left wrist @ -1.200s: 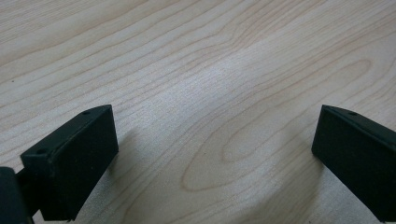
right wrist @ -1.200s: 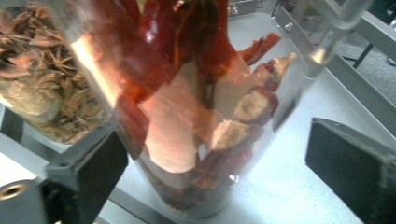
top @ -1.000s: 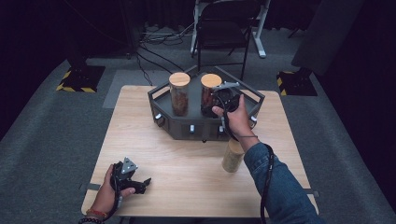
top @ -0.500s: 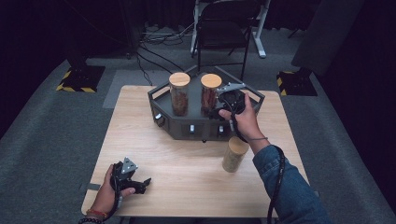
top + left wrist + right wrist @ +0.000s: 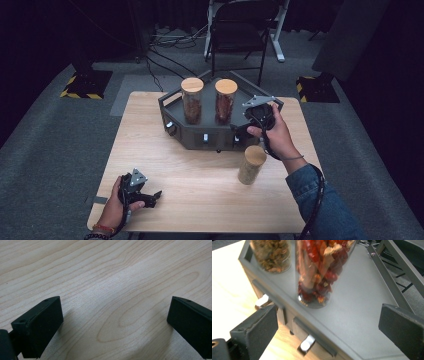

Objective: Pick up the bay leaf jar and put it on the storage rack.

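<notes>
While both tools (image 5: 252,117) (image 5: 145,196) gape empty, 2 jars (image 5: 192,100) on tray (image 5: 200,132) (1 off).

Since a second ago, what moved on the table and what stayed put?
The right gripper, jaws open and empty, drew back from the two cork-lidded glass jars on the dark grey metal tray, sliding right toward the tray's front right corner. The left gripper stayed low at the near left of the pale wooden table, open. The lone cork-topped jar on the table didn't move.
</notes>
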A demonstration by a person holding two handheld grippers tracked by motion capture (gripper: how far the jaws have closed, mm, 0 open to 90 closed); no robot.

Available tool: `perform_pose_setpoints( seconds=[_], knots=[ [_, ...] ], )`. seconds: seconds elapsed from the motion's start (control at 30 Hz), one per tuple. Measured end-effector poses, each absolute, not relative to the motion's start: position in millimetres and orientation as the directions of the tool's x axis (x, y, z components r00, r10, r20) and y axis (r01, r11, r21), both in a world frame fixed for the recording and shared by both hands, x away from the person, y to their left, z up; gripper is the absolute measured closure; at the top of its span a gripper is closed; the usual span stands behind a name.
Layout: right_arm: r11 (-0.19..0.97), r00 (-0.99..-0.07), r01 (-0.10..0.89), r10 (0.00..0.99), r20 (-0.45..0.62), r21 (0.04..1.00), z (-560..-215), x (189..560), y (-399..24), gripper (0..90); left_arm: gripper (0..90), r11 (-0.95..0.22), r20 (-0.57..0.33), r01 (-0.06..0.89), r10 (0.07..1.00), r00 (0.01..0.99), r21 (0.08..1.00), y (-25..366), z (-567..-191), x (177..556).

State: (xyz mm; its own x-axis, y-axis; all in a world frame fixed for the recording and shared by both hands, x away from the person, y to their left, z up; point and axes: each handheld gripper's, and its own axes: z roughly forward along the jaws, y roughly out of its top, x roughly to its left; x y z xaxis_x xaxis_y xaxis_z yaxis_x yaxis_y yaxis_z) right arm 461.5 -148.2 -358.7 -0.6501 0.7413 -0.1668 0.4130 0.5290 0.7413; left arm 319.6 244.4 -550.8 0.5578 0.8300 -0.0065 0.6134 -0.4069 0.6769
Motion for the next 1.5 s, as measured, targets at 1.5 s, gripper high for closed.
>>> perform_pose_setpoints(
  seconds=[1.5],
  knots=[
    [0.62,-0.691,0.26,0.655,-0.306,0.74,-414.1,339.7,-217.8,2.1,0.3,-0.406,-0.006,0.614,0.831,0.556,0.677,244.3,-550.8,319.4]
  ],
)
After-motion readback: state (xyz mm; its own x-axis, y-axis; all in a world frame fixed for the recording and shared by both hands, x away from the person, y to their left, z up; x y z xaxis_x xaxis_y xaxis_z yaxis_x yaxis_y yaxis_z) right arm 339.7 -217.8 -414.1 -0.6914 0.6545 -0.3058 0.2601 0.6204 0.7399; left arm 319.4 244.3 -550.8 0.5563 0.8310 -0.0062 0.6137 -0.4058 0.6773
